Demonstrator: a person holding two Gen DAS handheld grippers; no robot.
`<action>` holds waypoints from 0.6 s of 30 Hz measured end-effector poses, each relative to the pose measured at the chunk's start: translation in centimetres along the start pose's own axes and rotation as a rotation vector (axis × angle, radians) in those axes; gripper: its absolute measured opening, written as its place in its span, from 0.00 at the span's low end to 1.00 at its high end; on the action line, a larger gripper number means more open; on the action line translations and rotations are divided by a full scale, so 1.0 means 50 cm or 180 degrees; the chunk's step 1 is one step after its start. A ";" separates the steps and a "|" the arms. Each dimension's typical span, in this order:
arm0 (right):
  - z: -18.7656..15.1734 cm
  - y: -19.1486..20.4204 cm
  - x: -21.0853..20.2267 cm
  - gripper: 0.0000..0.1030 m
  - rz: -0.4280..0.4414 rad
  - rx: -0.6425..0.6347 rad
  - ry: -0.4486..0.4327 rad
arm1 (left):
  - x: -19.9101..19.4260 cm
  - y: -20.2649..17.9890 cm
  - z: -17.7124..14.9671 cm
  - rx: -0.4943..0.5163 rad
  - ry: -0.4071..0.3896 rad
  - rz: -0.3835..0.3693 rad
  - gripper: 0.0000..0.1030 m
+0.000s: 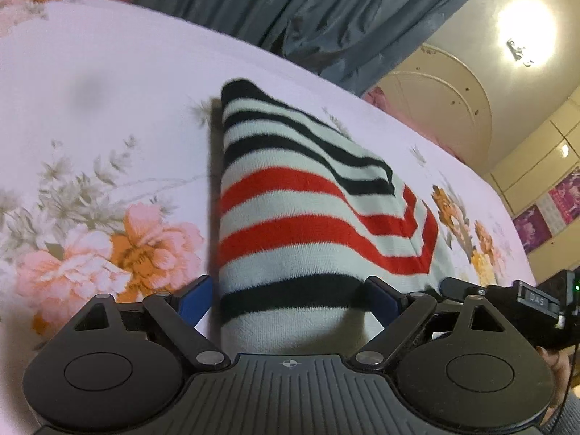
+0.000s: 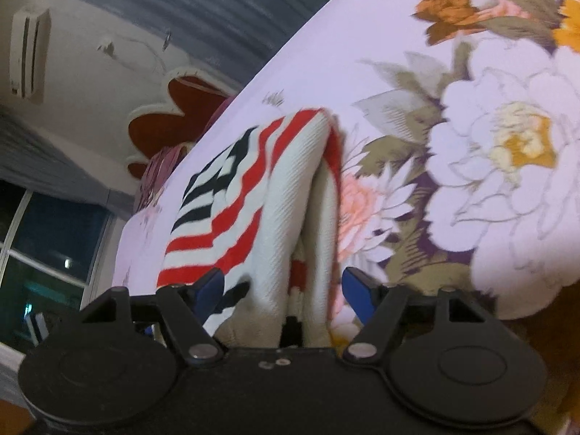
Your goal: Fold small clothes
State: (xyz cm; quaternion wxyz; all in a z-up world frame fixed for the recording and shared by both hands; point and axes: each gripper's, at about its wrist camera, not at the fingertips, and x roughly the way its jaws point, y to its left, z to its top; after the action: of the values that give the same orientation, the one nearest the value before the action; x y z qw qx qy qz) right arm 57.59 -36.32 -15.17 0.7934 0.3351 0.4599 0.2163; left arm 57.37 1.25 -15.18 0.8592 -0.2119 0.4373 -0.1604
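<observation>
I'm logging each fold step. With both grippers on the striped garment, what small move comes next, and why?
Probably lower it flat: the left gripper and right gripper each appear shut on the striped garment, doubled over above the floral sheet.

Each wrist camera looks forward, low and close, along its own claw over the floral bed [image 1: 108, 83]. Both views share the striped garment [image 1: 290, 210], seen from opposite ends.
</observation>
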 end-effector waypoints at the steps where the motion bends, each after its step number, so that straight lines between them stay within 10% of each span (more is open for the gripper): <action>1: 0.001 0.005 0.006 0.67 -0.0010 -0.0030 0.0021 | 0.006 0.001 0.000 -0.0005 0.0037 -0.0032 0.86; 9: 0.011 -0.009 0.001 0.48 -0.0050 0.0006 0.0029 | 0.020 -0.010 0.007 0.0123 0.0107 0.0041 0.86; 18: 0.018 0.064 0.039 0.51 -0.0520 -0.0555 0.0168 | 0.035 -0.047 0.016 0.0314 0.0110 0.0313 0.85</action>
State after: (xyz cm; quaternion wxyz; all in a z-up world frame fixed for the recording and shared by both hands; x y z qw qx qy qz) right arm 59.22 -33.18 -13.66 0.8221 0.2204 0.4859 0.1988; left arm 58.79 -1.42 -14.78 0.8677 -0.1447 0.4534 -0.1431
